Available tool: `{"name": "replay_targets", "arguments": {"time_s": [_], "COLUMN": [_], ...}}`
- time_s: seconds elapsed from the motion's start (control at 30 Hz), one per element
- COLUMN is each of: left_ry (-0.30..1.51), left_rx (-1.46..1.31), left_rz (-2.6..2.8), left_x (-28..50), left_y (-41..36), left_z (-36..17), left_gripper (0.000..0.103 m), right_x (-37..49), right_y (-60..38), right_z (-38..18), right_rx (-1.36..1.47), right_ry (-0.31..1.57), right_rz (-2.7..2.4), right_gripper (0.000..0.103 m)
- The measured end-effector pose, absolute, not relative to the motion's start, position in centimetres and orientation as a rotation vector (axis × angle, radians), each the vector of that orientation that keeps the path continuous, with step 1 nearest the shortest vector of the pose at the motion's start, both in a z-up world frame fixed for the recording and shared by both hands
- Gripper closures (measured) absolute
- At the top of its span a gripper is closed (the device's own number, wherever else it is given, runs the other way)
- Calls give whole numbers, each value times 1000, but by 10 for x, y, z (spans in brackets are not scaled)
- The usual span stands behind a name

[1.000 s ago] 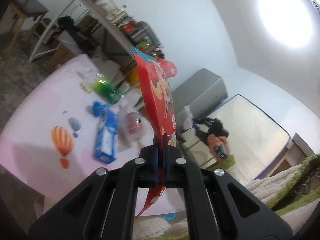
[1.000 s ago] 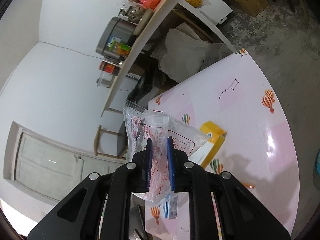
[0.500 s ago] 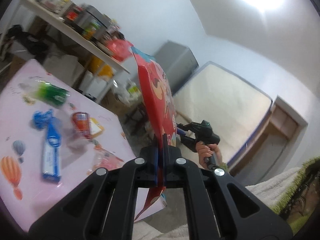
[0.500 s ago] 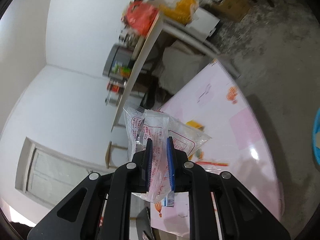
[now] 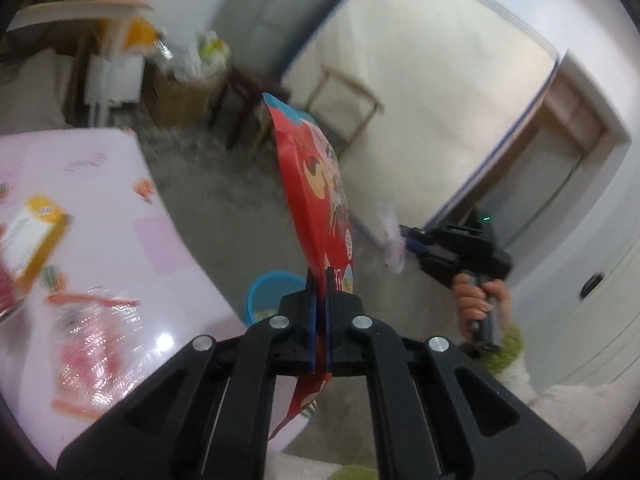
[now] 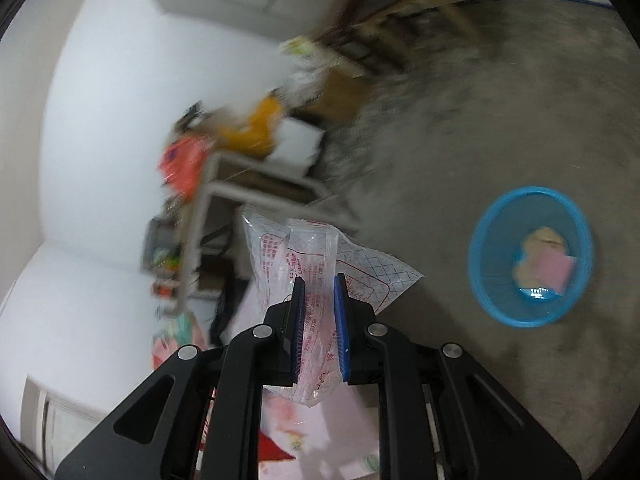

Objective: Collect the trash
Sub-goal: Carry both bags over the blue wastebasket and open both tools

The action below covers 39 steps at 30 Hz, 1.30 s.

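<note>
Pinching thin, limp film by its lower edge, the left tool (image 5: 320, 276) clamps a red snack bag (image 5: 316, 192) and the right tool (image 6: 319, 280) a clear wrapper (image 6: 316, 256), both light, held off the counter's edge over the floor near the blue bin (image 6: 492, 304).

Place: lived-in home room, used partly for storage
Floor: bare grey concrete (image 6: 460, 128)
Bedding: mattress (image 5: 432, 92) leaning upright against the wall
Storage: cluttered shelf (image 6: 200, 200), cardboard box (image 5: 176, 96)
Bench: pink balloon-print cover (image 5: 120, 208)
</note>
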State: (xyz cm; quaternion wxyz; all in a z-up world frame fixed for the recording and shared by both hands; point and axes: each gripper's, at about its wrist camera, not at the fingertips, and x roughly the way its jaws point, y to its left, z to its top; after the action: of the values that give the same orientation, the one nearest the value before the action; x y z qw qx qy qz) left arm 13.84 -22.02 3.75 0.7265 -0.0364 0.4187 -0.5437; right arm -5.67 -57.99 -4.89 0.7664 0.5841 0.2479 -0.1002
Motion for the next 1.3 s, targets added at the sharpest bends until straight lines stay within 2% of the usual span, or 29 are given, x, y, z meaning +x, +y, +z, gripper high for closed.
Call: {"name": "replay_targets", "arguments": {"time_s": [0.23, 0.43, 0.57, 0.6, 0.67, 0.7, 0.9, 1.03, 1.3], "left_ry": [1151, 1274, 1303, 1297, 1282, 1275, 1236, 1176, 1071], "left_rx": [227, 403, 434, 433, 416, 394, 348, 342, 325], "left_rz": [-1179, -1097, -1039, -1016, -972, -960, -944, -967, -1025], "left_x": [136, 135, 145, 145, 151, 155, 158, 151, 132], "left_y": [-385, -474, -515, -520, -521, -520, -505, -494, -456], "left_z": [-46, -123, -162, -168, -173, -172, -146, -122, -70], "left_gripper": [101, 100, 92, 78, 56, 56, 56, 56, 47], "right_x": [-74, -59, -36, -29, -20, -19, -22, -33, -48], "right_y": [-609, -629, -644, -648, -657, -659, -658, -655, -638], "right_z": [-162, -245, -276, -286, -301, -305, -309, -297, -257], "right_rx": [1321, 1273, 1179, 1176, 1164, 1150, 1129, 1102, 1038], "right_ry": [713, 866, 946, 961, 975, 985, 980, 970, 923], "right_rz": [-436, -607, -654, -652, -655, -672, -687, -699, -702], "right_gripper": [89, 88, 84, 82, 68, 64, 62, 60, 59]}}
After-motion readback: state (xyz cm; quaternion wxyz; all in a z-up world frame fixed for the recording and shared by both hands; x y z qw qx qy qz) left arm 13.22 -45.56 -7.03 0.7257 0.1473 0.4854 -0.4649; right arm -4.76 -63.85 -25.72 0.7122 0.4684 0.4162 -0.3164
